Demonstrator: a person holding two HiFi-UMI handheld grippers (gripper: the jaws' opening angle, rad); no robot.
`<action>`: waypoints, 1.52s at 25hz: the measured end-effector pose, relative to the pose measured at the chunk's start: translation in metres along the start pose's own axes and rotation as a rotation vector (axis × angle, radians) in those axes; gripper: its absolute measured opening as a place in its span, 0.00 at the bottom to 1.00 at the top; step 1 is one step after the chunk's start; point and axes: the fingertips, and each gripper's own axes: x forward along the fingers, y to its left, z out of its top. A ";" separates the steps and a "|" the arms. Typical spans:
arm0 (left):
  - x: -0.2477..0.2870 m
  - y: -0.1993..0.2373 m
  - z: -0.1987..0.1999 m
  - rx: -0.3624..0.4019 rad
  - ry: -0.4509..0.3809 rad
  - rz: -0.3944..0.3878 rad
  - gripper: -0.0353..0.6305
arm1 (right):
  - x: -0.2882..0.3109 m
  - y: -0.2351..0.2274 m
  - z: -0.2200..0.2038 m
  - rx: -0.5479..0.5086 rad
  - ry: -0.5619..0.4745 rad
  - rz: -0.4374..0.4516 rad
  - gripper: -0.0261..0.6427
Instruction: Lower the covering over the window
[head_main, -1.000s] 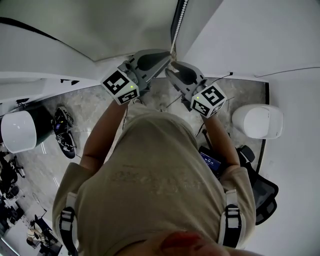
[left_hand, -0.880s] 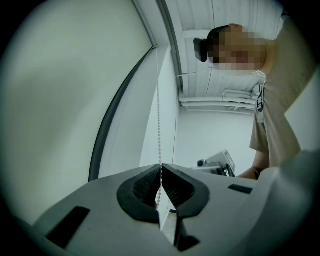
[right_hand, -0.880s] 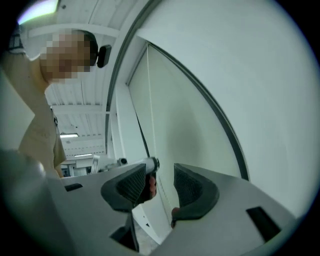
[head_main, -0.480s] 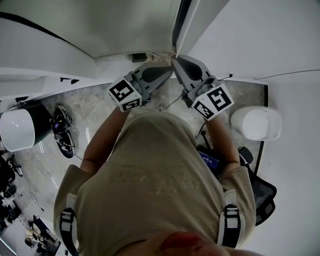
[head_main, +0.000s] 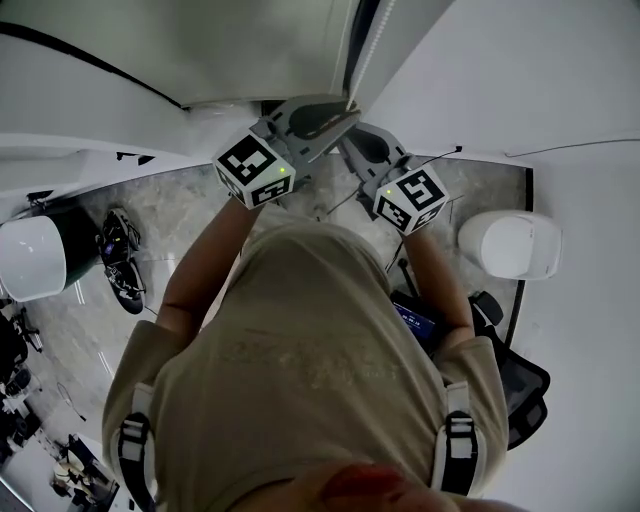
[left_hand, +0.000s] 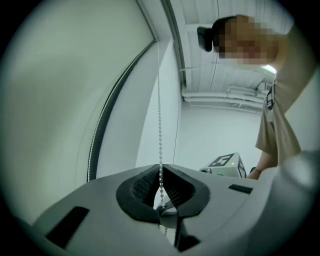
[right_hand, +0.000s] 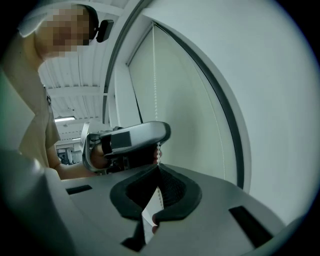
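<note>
A pale roller blind (left_hand: 75, 90) (right_hand: 185, 100) covers the window in front of me, and its white bead chain (left_hand: 160, 125) hangs beside it. In the head view both grippers meet at the chain by the window frame. My left gripper (head_main: 345, 108) (left_hand: 160, 167) has just been opening. Its tips stand narrowly apart with the chain running loosely between them. Just below it, my right gripper (head_main: 345, 148) (right_hand: 159, 167) is shut on the chain, which is pinched between its pads. The left gripper (right_hand: 127, 142) also shows in the right gripper view, directly above the right jaws.
A white sill (head_main: 90, 150) runs along the wall on the left. On the marbled floor (head_main: 170, 220) are white rounded objects (head_main: 510, 245) (head_main: 30, 260) to either side, a black office chair (head_main: 520, 390) at the right and a dark bundle (head_main: 120, 260) at the left.
Over the last half second the left gripper has moved up the picture toward the window. The right gripper has drawn slightly back toward the person.
</note>
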 end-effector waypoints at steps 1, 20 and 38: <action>0.004 0.002 -0.002 -0.010 0.014 0.000 0.10 | 0.000 0.000 0.000 0.003 -0.003 -0.005 0.05; -0.027 -0.022 -0.067 -0.040 0.053 0.006 0.09 | -0.009 0.018 0.062 -0.191 -0.162 -0.029 0.06; 0.002 -0.006 0.005 0.029 -0.048 0.000 0.09 | -0.015 -0.005 0.005 -0.107 -0.049 -0.081 0.05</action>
